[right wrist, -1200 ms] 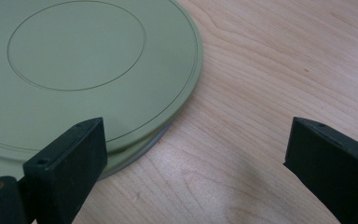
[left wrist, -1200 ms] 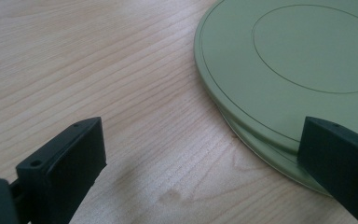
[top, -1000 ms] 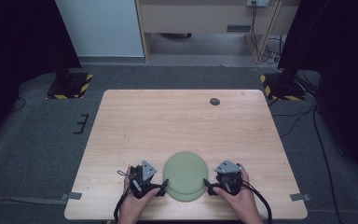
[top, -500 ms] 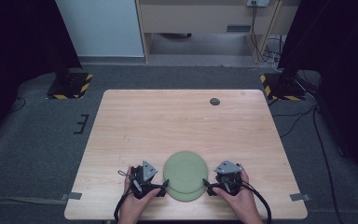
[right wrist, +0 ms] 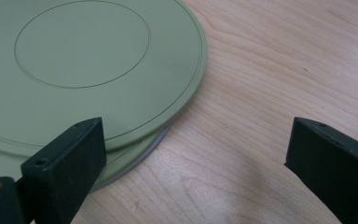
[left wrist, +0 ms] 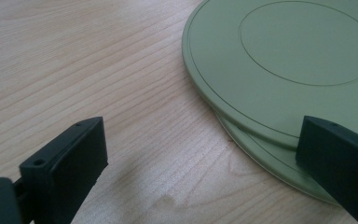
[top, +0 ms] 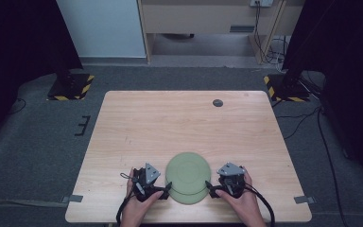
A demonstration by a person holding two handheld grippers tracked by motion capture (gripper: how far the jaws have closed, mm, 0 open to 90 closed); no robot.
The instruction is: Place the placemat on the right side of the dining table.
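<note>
Black jaws of the left gripper [top: 166, 187] and right gripper [top: 209, 186] stand apart, flanking two stacked green plates [top: 187, 177] on the wooden table's [top: 179, 123] near edge. Grey carpet [top: 42, 137] surrounds it; the lower plate [left wrist: 265, 161] is mostly hidden.

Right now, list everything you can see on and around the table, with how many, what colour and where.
Plates: two, pale green, stacked slightly offset, near edge of the table between the grippers.
Table: one, light wood, centre of the high view.
Round disc: one, dark grey, far right part of the tabletop.
Stand bases: two, black with yellow-black stripes, on the floor beyond the far corners.
Floor: grey carpet around the table.
Cabinet: one, light wood, behind the table.
Left gripper: one, black with a grey plate, open, left of the plates.
Right gripper: one, black with a grey plate, open, right of the plates.
Hands: two, at the near edge, each holding a gripper.
</note>
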